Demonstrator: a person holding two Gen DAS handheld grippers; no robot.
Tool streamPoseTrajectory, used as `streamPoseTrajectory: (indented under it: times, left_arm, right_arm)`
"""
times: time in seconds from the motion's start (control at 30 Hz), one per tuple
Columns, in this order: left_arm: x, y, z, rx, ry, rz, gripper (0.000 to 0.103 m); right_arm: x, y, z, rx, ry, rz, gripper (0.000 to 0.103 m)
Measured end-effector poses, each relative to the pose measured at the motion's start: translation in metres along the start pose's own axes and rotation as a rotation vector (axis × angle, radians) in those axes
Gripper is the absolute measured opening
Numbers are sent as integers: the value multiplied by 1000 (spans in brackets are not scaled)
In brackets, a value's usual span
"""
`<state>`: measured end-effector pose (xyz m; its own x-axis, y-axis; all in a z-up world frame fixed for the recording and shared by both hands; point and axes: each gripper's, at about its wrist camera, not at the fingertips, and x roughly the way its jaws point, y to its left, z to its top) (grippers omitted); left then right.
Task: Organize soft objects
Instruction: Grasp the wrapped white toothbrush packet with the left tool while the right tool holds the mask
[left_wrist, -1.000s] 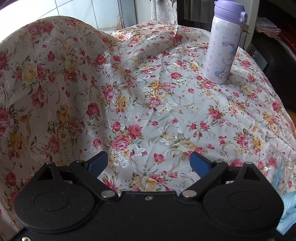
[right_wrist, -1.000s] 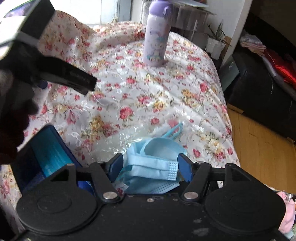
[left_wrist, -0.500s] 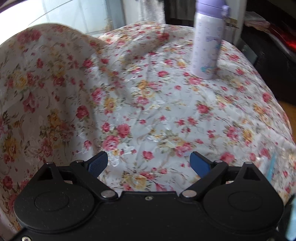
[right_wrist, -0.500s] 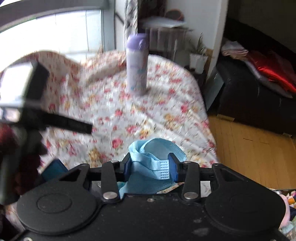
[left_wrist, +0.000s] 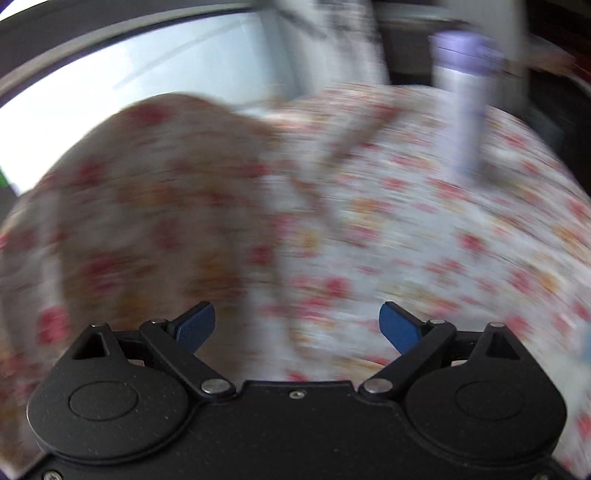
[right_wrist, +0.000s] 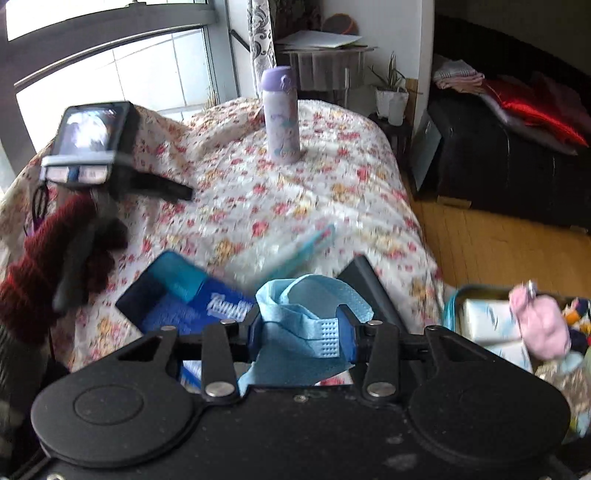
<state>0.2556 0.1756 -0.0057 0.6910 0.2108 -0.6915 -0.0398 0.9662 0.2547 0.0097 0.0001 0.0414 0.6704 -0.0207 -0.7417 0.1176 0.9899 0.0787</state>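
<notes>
One blue mask (right_wrist: 295, 325) is pinched tight in the right gripper (right_wrist: 301, 330); the left gripper (left_wrist: 297, 325) hangs wide apart, holding nothing, above the flowery cloth (left_wrist: 369, 240).

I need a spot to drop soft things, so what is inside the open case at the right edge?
In the open case lie white packets, a pink soft item and something colourful behind it. The right gripper hides the lower part, so what lies there cannot be seen.

The bottle (right_wrist: 279, 114) stands upright on the table (right_wrist: 376, 206), behind the box (right_wrist: 184, 302).
</notes>
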Motion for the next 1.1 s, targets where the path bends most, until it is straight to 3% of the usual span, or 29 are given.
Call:
streamPoseTrajectory:
  times: [0.07,0.13,0.17,0.23,0.33,0.37,0.5,0.63,0.77,0.93,1.1]
  left_arm:
    - [5,15,4,-77,-17,59,93]
    - [13,16,6,-94,-18,75,93]
    - [20,11,6,-77,1,42,94]
    - [33,-5,3,-31,66,-100,93]
    - [32,-38,-1,89,69,-213,90]
    - [27,-49,-3,150,40,-205,91]
    - [11,-90,-28,435,-106,-12,91]
    - [4,-97,-47,518,-108,6,91]
    - [-5,-95,-56,559,-86,-53,91]
    - [-28,-89,-41,479,-105,-124,91]
    - [-48,-90,-30,462,-78,-340,93]
  right_arm:
    - [-3,-1,-8,19,9,15,41]
    - [-3,-1,-14,32,15,23,41]
    - [-3,0,-17,36,20,26,41]
    - [-4,3,-23,35,26,28,41]
    - [-9,6,-28,28,30,26,41]
    - [-11,6,-31,27,29,24,41]
    - [-19,6,-37,35,30,23,41]
    - [-19,5,-42,47,40,17,41]
    - [-18,3,-46,64,46,19,41]
    - [-17,-1,-48,66,44,-4,41]
    - [-7,-11,-50,98,65,-9,41]
